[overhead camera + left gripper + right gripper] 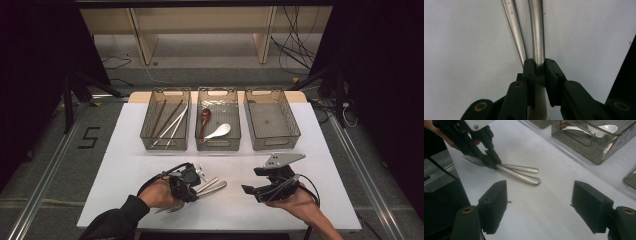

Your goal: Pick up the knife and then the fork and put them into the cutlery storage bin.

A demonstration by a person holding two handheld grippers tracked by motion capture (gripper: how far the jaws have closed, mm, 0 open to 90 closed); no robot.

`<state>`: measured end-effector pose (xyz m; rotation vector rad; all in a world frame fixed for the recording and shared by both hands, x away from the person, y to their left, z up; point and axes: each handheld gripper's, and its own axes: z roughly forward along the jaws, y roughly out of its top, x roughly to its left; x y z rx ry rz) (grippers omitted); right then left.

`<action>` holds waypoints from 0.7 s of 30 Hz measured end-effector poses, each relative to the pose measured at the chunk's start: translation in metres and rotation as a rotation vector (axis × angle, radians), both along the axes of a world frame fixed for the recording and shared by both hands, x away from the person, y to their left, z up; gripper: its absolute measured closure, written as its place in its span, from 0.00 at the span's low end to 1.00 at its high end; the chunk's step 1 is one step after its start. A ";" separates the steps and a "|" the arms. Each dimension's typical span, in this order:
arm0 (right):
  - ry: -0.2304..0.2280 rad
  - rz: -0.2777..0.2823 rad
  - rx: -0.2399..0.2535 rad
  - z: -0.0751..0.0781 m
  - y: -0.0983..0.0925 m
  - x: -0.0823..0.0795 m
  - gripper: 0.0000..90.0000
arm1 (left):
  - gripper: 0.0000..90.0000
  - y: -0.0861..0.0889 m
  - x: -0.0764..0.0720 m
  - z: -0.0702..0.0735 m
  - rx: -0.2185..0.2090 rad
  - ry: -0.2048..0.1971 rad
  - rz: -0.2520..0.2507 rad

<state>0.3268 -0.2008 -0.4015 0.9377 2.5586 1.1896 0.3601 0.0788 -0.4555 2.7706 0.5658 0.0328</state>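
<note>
While middle bin [218, 141]: two spoons [212, 125]

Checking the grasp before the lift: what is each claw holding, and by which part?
The left claw is shut on one metal fork, across its handle near the neck. The right claw is open and holds nothing.
</note>
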 end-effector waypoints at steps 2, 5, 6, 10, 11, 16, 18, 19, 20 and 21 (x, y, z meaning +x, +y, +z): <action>-0.003 0.002 0.000 0.000 0.000 0.000 0.33 | 0.87 -0.001 -0.001 0.000 0.000 -0.003 0.005; -0.003 0.001 0.000 0.000 0.000 0.000 0.33 | 0.87 -0.002 -0.002 0.000 0.014 -0.012 -0.009; -0.003 0.001 0.000 0.000 0.000 0.000 0.33 | 0.86 -0.003 -0.003 0.000 0.016 -0.015 -0.010; -0.001 -0.004 0.001 0.000 0.000 0.000 0.33 | 0.88 -0.005 -0.004 -0.005 0.051 -0.027 -0.031; -0.001 -0.003 0.001 0.000 0.000 0.000 0.33 | 0.88 -0.004 -0.004 -0.006 0.049 -0.025 -0.027; -0.002 -0.004 0.005 0.001 -0.001 0.000 0.33 | 0.88 -0.007 -0.007 -0.003 0.041 -0.040 -0.027; -0.002 -0.003 0.006 0.001 -0.001 0.000 0.33 | 0.88 -0.007 -0.007 -0.002 0.034 -0.038 -0.025; -0.002 -0.002 0.007 0.001 -0.001 0.000 0.33 | 0.88 -0.007 -0.007 -0.002 0.028 -0.040 -0.018; -0.001 -0.004 0.007 0.001 -0.001 0.000 0.33 | 0.88 -0.007 -0.008 -0.001 0.020 -0.037 -0.016; 0.000 -0.005 0.008 0.001 -0.001 0.000 0.33 | 0.88 -0.006 -0.007 0.001 0.019 -0.035 -0.022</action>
